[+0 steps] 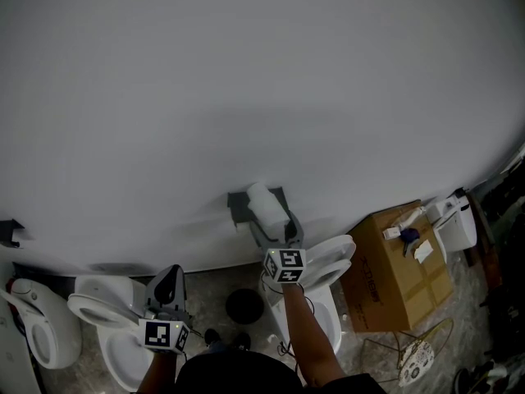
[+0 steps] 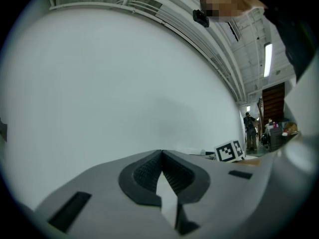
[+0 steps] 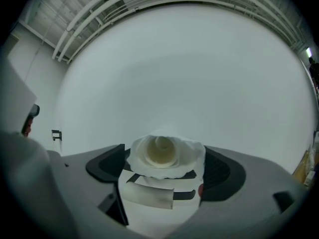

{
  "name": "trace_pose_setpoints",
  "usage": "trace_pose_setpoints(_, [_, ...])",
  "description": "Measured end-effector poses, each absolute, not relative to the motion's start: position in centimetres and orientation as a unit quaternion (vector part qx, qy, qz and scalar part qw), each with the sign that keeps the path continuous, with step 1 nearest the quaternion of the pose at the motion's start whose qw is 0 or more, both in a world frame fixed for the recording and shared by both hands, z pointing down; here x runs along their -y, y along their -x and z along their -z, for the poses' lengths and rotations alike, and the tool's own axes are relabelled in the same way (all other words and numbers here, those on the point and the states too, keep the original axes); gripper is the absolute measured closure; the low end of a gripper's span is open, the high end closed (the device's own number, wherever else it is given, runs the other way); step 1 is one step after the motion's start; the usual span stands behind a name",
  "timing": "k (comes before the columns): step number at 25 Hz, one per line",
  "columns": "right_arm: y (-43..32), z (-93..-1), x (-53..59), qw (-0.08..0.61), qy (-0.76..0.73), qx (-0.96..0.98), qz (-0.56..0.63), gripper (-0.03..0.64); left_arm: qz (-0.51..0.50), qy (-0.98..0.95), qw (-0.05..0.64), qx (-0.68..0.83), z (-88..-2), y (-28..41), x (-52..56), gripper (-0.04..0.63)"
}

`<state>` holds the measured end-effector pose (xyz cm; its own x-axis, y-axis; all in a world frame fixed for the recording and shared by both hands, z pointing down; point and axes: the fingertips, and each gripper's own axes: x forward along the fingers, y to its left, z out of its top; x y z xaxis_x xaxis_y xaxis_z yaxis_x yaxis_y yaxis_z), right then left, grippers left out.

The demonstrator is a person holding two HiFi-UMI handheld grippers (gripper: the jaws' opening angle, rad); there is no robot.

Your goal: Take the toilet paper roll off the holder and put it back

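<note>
The white toilet paper roll [image 1: 266, 205] sits at the grey holder [image 1: 239, 207] on the white wall, in the middle of the head view. My right gripper [image 1: 280, 225] reaches up to it from below. In the right gripper view the roll [image 3: 166, 153] faces me end-on with its cardboard core showing, squeezed between the two dark pads [image 3: 105, 166], so this gripper [image 3: 165, 159] is shut on it. A metal part of the holder [image 3: 148, 195] lies just below the roll. My left gripper [image 1: 169, 276] hangs low at the left, away from the holder, its jaws [image 2: 162, 154] shut on nothing.
White toilets stand along the wall's foot at the left [image 1: 105, 322], far left [image 1: 39, 328] and under my right arm [image 1: 332, 258]. A cardboard box [image 1: 399, 265] with small items stands to the right. A black round object [image 1: 244, 306] lies on the floor. A small bracket [image 1: 10, 232] is on the wall at far left.
</note>
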<state>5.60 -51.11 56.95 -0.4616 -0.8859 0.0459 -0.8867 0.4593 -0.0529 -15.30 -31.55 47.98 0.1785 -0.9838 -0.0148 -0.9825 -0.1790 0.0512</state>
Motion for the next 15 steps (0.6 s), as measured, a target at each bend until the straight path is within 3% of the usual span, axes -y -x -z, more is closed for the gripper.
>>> trace_pose_setpoints(15, [-5.04, -57.05, 51.38, 0.02, -0.525, 0.851, -0.018, 0.278, 0.025, -0.762, 0.021, 0.646, -48.25, 15.8, 31.17, 0.592])
